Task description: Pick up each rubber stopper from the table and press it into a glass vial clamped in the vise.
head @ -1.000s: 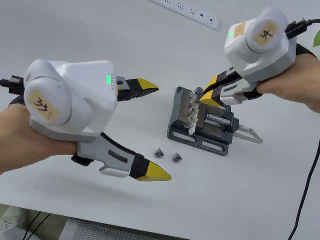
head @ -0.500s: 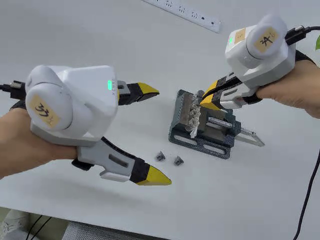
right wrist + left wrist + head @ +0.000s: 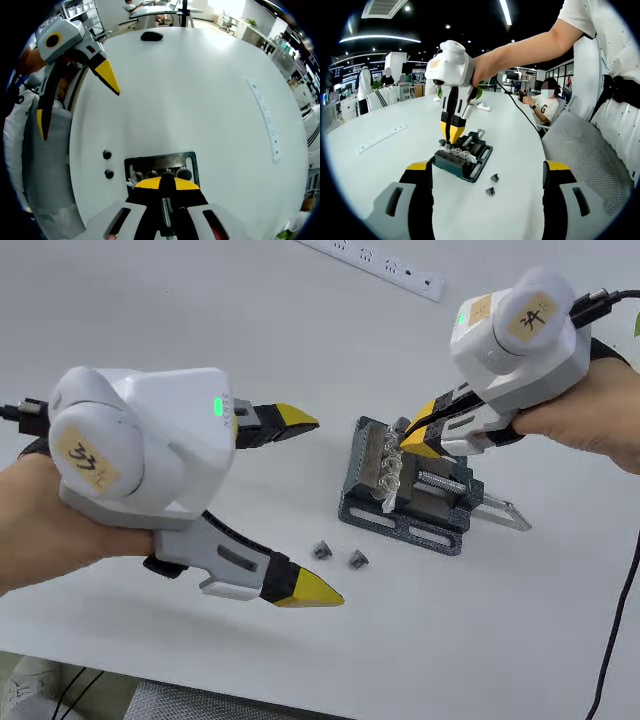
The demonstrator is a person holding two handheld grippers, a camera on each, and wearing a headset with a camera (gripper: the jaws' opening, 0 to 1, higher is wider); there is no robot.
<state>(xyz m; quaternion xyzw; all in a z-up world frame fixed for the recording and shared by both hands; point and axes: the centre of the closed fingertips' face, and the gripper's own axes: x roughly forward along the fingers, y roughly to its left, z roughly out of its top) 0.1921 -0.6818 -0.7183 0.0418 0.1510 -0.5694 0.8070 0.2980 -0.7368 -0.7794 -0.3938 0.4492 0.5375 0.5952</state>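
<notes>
Right gripper (image 3: 410, 438) has edged over the vise (image 3: 400, 520), jaws narrow; left gripper (image 3: 310, 505), jaws wide, hangs near two loose stoppers (image 3: 321, 550).

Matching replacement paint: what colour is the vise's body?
The vise is dark slate grey; it shows best in the head view.

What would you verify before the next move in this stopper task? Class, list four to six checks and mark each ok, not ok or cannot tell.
1. Left gripper free for a pick: ok, jaws wide apart, nothing between them.
2. Stoppers ready to pick: ok, two lie apart on the table, in front of the vise.
3. Vise sits flat: ok.
4. Right gripper placed over the vials: ok, tips together just above them.
5. Stopper between the right jaws: cannot tell.
6. Every vial already plugged: cannot tell, the tips hide part of the row.
</notes>
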